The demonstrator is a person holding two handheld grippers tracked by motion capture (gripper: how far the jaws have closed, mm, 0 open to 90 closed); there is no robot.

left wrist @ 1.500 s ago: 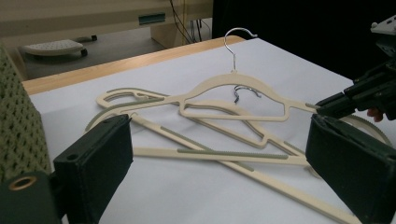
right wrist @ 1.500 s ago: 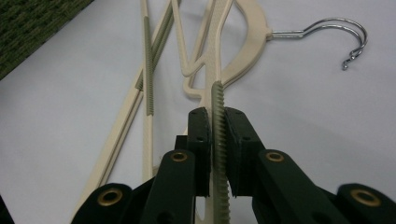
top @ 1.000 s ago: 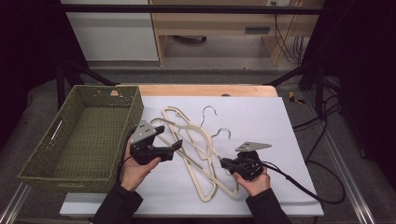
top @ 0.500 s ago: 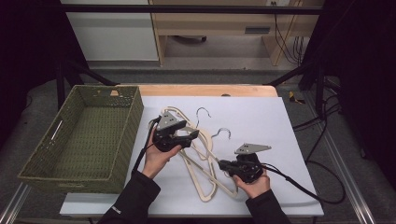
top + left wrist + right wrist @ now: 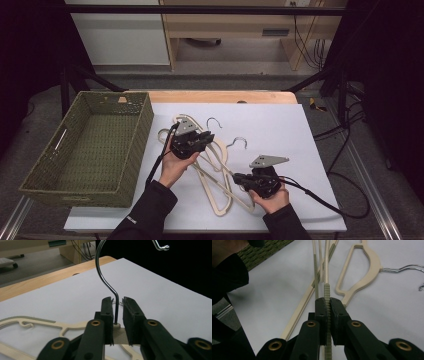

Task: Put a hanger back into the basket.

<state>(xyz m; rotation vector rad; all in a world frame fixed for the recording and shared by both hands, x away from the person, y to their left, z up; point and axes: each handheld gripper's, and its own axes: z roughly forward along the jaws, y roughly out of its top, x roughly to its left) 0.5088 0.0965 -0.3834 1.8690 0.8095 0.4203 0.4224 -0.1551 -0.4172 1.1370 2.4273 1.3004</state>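
The left gripper [image 5: 117, 305] has just been closing on the hanger's neck [image 5: 116, 333]; the right gripper's [image 5: 327, 305] fingers clamp its bar [image 5: 327, 293], steadying both ends for lifting.

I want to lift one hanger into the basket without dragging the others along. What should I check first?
1. Left claw grips the hanger neck at the base of its metal hook: ok; its jaws have just been closing around it.
2. Right claw clamped on a ribbed hanger bar: ok.
3. Both claws on the same hanger: cannot tell.
4. Held hanger free of the other hangers: not ok, they overlap in a pile.
5. Green basket has room: ok.
6. Path to the basket open: ok.
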